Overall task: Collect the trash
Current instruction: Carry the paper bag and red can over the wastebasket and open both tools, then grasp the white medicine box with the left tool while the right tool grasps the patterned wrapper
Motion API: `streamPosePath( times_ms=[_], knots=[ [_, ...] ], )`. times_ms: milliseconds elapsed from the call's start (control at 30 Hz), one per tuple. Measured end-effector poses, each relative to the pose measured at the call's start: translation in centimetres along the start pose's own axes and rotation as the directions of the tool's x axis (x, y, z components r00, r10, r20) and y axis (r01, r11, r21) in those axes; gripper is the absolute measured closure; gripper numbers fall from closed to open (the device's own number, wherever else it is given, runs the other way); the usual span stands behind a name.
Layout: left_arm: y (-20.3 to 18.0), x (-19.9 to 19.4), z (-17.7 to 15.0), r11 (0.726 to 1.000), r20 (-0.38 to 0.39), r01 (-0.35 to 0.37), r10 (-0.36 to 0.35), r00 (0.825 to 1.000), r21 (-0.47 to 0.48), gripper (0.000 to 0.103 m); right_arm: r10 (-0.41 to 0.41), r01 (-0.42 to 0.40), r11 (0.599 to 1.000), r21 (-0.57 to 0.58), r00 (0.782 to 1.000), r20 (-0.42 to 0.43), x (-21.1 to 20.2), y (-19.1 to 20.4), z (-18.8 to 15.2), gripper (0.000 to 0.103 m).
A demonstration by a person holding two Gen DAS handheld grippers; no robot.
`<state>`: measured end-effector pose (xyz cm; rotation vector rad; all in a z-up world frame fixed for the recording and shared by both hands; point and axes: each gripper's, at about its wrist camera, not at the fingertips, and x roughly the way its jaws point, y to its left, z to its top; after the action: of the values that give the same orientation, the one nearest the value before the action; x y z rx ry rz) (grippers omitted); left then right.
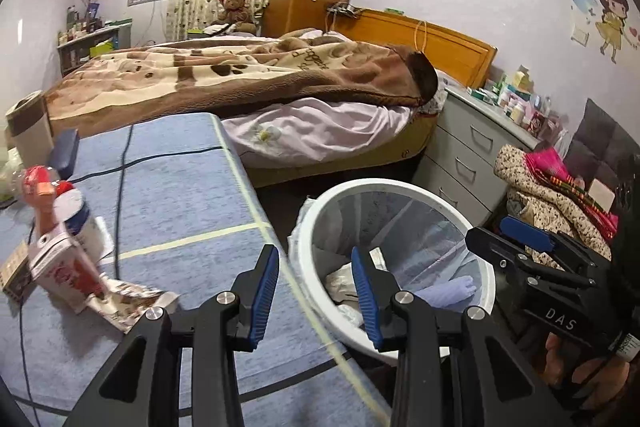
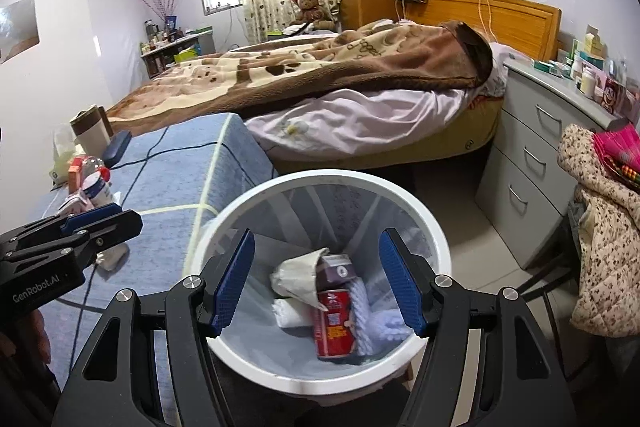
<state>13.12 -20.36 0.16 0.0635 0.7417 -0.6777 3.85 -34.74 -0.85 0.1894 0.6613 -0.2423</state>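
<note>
The red can [image 2: 334,323] lies on its side at the bottom of the white bin [image 2: 430,223], long axis running from the near wall toward the far one, one end tucked under a crumpled paper wrapper [image 2: 298,277] and a purple carton [image 2: 338,269]; which end is the top I cannot tell, since the wrapper covers it. A pale knitted cloth [image 2: 374,311] lies touching its right side. More trash waits on the blue-covered table [image 1: 180,195] beside the bin: a flattened printed wrapper [image 1: 128,301] lying flat with its long axis toward the table edge, and a tilted red-and-white carton [image 1: 66,269]. The right gripper [image 2: 318,285] hangs over the bin mouth, jaws spread wide and empty; the left gripper [image 1: 316,291] straddles the table edge, jaws partly apart, nothing between them. The likely trouble: the flat wrapper offers little to pinch (the pads may slide over it), and a cable [image 1: 120,187] running across the cloth could snag, or a sweep could topple the carton.
</note>
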Motion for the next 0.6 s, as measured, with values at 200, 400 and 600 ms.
streamPosePath(
  times_ms=[200,400,600],
  knots=[
    [2.3,-2.3,-0.8,0.998,0.027,-0.043,0.044,0.999,-0.034,0.065,0.037,-0.037,0.999,-0.028,0.999,0.008,-0.1,1.9,-0.1,0.037],
    [5.5,-4.6,-2.0,0.992,0.054,-0.106,0.110,0.992,-0.066,0.059,0.098,-0.097,0.994,-0.055,0.995,0.012,0.0,4.2,-0.2,0.037],
    [9.3,-7.0,-2.8,0.979,0.080,-0.168,0.178,0.981,-0.114,0.056,0.164,-0.164,0.983,-0.081,0.986,-0.007,1.0,6.6,-0.2,0.037]
  ],
)
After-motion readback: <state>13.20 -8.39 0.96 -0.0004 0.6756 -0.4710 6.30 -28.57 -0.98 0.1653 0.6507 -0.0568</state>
